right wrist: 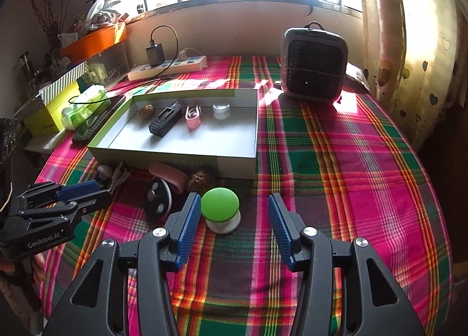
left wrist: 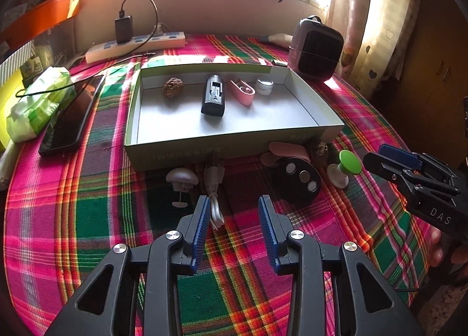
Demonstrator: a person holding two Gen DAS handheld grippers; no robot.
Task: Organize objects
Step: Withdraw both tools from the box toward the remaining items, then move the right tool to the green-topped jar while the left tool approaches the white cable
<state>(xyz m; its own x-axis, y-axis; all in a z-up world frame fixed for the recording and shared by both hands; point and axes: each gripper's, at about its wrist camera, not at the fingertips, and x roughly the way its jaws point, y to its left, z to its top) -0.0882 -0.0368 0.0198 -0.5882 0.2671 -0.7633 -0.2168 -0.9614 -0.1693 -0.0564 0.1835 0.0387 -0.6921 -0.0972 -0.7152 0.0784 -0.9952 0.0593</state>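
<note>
An open cardboard box (left wrist: 204, 148) (right wrist: 163, 160) lies on the plaid cloth and holds a walnut (left wrist: 173, 87), a black device (left wrist: 213, 99), a pink clip (left wrist: 242, 91) and a small jar (left wrist: 264, 86). Along its near wall lie a grey mushroom toy (left wrist: 181, 179), a white cable (left wrist: 213, 181), a pink case (left wrist: 288, 151), a black three-button remote (left wrist: 299, 181), another walnut (right wrist: 200, 179) and a green mushroom toy (right wrist: 220, 204). My left gripper (left wrist: 235, 207) stands open, its left finger beside the cable. My right gripper (right wrist: 234, 204) is open around the green mushroom, with only its left pad near the cap.
A grey desk fan (right wrist: 314, 64) stands at the back right. A power strip with a charger (left wrist: 134, 45) sits at the back left. A dark phone (left wrist: 70, 119) and a tissue pack (left wrist: 38, 105) lie left of the box. A curtain (right wrist: 409, 43) hangs on the right.
</note>
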